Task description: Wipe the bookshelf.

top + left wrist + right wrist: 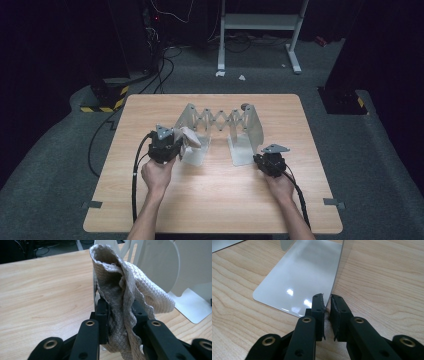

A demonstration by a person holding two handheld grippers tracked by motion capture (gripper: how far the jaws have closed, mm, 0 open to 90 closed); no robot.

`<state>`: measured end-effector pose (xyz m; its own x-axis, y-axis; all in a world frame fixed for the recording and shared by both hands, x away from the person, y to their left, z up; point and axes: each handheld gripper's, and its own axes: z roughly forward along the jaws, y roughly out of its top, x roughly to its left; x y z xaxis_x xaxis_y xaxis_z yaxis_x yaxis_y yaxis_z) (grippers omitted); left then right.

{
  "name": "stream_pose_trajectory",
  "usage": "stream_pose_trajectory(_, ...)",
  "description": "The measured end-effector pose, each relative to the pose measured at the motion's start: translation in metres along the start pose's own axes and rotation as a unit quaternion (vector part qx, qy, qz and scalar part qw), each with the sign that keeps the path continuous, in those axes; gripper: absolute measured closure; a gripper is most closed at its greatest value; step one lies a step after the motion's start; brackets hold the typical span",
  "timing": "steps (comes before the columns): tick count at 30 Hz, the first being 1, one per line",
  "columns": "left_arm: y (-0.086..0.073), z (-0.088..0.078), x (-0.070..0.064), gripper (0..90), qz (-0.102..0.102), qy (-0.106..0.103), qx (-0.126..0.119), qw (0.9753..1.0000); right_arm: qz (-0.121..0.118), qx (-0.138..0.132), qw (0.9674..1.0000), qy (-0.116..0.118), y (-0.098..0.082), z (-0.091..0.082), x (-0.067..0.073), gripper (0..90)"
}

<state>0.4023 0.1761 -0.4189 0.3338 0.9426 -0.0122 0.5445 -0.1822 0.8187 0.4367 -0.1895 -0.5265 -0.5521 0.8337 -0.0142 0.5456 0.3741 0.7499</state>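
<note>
Your left gripper (120, 312) pinches cloth (125, 290) beside rack (220, 125) for wiping; right gripper (326, 305) clamps rack's end plate (337, 277), steadying it.

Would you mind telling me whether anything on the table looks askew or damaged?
Nothing looks damaged. The cloth is crumpled, bunched in the left claw, and the right claw is clamped on the upright end plate of the metal rack.

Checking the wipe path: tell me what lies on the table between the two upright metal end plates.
High view: the zigzag scissor lattice spans between the left end plate and right end plate; below it their flat feet, then bare wooden table.
</note>
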Motion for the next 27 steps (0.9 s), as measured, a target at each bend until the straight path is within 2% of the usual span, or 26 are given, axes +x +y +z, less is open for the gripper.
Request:
stream_pose_trajectory(9, 0.01, -0.002, -0.002, 73.4, 0.005, 0.002, -0.004, 1.0, 0.0, 0.0, 1.0, 0.0, 0.0, 0.0, 0.0, 81.5)
stream_pose_trajectory(17, 0.018, 0.001, -0.008, 73.4, 0.015, -0.005, -0.004, 0.9999, -0.001, 0.0, 1.0, 0.0, 0.0, 0.0, 0.0, 81.5)
stream_pose_trajectory(22, 0.018, 0.014, -0.008, 73.4, 0.007, -0.008, 0.006, 0.9999, -0.001, 0.0, 1.0, 0.0, 0.0, 0.0, 0.0, 81.5)
stream_pose_trajectory(27, 0.017, 0.021, -0.007, 73.4, 0.006, -0.002, 0.01, 0.9999, -0.001, 0.0, 1.0, 0.0, 0.0, 0.0, 0.0, 81.5)
